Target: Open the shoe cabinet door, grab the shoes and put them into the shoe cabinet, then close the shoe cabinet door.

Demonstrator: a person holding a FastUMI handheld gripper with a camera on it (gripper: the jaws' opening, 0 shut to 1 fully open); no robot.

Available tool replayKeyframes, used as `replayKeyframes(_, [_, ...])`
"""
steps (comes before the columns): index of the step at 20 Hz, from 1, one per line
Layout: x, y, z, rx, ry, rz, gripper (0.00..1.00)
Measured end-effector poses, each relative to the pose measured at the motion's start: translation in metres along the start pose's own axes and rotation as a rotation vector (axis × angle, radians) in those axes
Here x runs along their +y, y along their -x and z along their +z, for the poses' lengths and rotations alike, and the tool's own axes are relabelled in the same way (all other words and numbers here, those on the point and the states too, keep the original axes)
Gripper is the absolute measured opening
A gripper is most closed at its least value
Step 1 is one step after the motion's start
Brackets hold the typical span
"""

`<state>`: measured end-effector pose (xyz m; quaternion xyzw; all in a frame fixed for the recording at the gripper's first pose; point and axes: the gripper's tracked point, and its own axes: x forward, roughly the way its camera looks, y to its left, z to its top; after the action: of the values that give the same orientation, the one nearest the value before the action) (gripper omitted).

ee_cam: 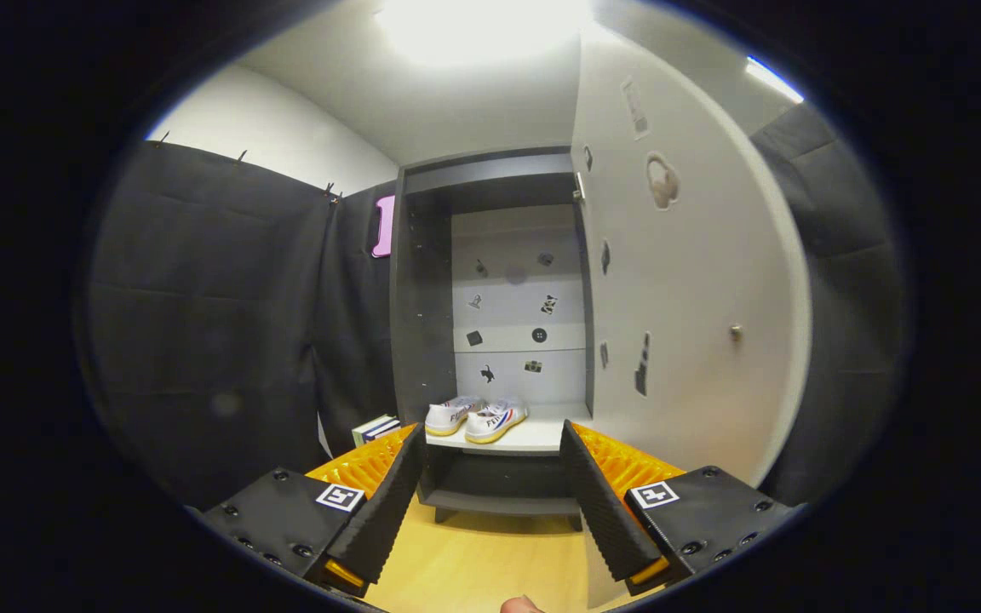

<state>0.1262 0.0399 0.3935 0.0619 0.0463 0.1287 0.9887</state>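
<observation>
The tongs (pixel 490 502) are wide open, holding and touching nothing, their two fingers (pixel 384 502) spread apart above the wooden floor (pixel 473 562). Beyond them stands the cabinet (pixel 422 298), dark-framed with a pale back panel dotted with small stickers (pixel 539 335). Its door (pixel 695 281) is swung open to the right and has a small knob (pixel 736 332). The shoes (pixel 475 418) sit side by side on the cabinet's shelf (pixel 533 436), towards its left side, long axes running near to far, slightly angled, toes towards the near left. Black cloth (pixel 218 315) lines the booth on the left, with some books (pixel 375 428) at its foot.
</observation>
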Motion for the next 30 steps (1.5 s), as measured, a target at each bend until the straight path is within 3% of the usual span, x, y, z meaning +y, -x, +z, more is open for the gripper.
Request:
replayKeyframes(6, [-0.041, 0.059, 0.013, -0.005, 0.032, -0.044, 0.97])
replayKeyframes(15, [-0.12, 0.092, 0.036, -0.019, 0.012, -0.175, 0.97])
replayKeyframes(24, [-0.216, 0.066, 0.029, -0.005, -0.033, -0.432, 0.97])
replayKeyframes(30, [-0.212, 0.051, 0.017, 0.032, -0.105, -0.436, 0.94])
